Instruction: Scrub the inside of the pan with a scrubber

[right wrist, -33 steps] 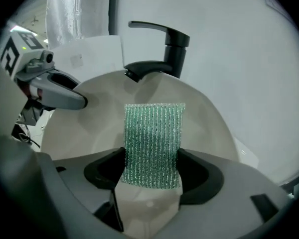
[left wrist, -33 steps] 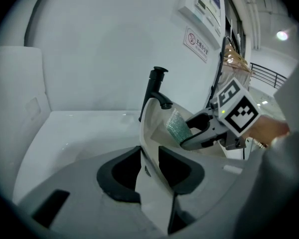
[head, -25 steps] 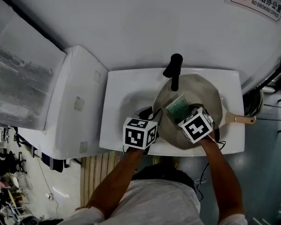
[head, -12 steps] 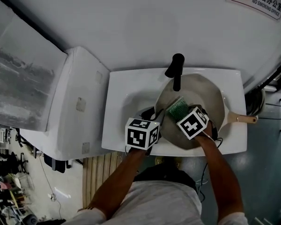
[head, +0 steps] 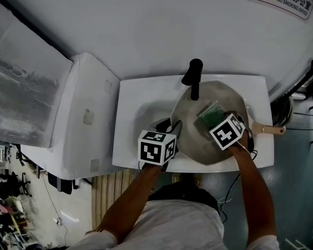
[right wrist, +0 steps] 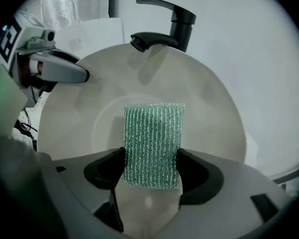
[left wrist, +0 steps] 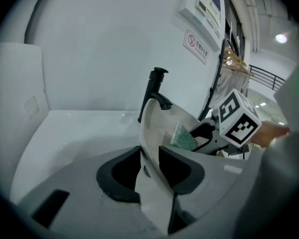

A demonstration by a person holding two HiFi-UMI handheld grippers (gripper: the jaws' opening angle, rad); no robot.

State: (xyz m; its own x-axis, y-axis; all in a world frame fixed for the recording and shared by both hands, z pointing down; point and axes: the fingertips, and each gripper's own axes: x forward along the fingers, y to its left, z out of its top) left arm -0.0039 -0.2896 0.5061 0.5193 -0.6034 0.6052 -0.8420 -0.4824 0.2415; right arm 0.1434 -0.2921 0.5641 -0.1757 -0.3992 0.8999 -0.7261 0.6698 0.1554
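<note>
The white sink (head: pixel 128 103) is holding the tilted beige-grey pan (head: pixel 198 139), its wooden handle pointing right in the head view. The left claw (left wrist: pixel 149 158) is clamping the pan's rim. The right claw (right wrist: pixel 152 166) is gripping the green mesh scrubber (right wrist: pixel 152 138) lengthwise, over the pan's inside.

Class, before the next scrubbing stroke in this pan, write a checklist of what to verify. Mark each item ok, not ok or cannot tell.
1. Left hand-held gripper clamped on the rim of the pan: ok.
2. Right hand-held gripper shut on the scrubber, pads on both sides: ok.
3. Scrubber over the inside of the pan: ok.
4. Scrubber pressing on the pan's surface: cannot tell.
5. Pan held over the sink, below the faucet: ok.
6. No water running from the faucet: ok, none seen.
</note>
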